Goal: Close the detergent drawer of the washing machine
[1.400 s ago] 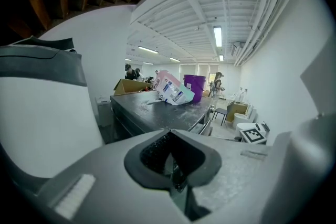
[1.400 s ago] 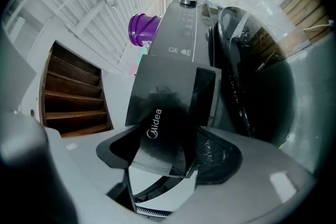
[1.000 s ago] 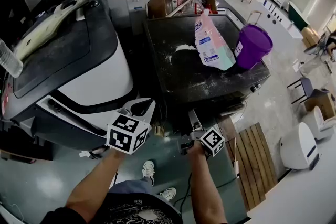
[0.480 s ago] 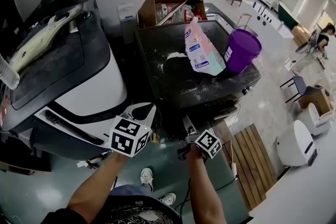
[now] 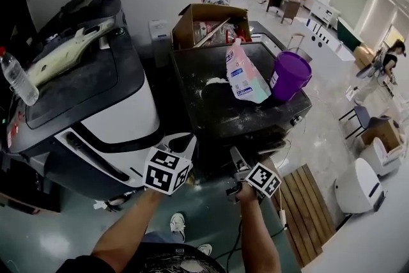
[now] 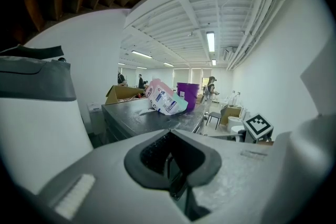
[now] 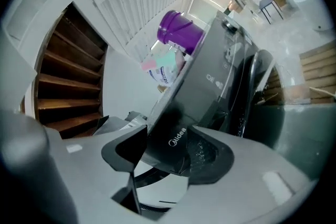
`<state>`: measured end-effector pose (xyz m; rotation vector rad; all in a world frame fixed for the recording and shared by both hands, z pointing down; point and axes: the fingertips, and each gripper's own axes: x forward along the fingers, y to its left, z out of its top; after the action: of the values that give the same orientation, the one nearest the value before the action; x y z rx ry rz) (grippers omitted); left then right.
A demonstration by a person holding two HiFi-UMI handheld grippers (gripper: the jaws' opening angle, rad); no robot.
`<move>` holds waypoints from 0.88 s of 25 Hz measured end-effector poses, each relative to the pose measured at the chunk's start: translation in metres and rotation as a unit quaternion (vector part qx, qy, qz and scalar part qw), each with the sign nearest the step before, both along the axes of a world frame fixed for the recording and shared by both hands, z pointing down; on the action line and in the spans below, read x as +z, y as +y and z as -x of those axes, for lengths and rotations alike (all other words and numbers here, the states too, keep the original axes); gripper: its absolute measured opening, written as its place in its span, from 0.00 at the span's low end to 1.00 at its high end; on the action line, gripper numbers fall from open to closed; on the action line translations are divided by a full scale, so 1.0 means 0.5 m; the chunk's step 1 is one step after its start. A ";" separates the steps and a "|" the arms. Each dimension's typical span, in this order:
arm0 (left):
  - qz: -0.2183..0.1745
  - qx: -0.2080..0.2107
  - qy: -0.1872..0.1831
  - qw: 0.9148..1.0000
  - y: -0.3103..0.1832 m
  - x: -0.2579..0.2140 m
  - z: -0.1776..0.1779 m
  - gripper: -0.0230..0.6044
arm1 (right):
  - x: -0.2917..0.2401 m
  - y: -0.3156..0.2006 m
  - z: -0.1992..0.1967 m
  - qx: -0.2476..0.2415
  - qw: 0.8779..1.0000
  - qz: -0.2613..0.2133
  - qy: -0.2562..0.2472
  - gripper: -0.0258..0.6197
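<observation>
Two jaws of our right gripper [image 5: 235, 155], half-spread and just closing, frame the detergent drawer [image 7: 176, 139] at the washing machine's [image 5: 217, 113] near left front; our left gripper [image 5: 182, 140] is pressed together.

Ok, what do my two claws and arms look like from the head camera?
The left claw and right claw have pale grey bodies with dark pads, each carrying a white cube with black square markers. The forearms are bare; the person wears a dark patterned top.
</observation>
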<state>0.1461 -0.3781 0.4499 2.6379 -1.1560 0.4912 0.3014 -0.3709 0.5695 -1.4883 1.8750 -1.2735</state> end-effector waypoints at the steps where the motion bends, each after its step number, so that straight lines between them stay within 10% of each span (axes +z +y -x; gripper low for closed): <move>1: -0.002 -0.003 0.001 1.000 0.005 -0.006 0.002 0.04 | -0.017 0.003 -0.003 -0.004 1.000 -0.005 0.015 0.41; 22: -0.048 -0.119 0.012 0.992 0.129 -0.119 0.152 0.04 | -0.262 0.097 0.108 -0.141 0.939 -0.103 0.295 0.18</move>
<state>0.0700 -0.3139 0.3905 2.5289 -1.4962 0.3648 0.2475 -0.3225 0.4384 -1.6492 2.5911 -0.7347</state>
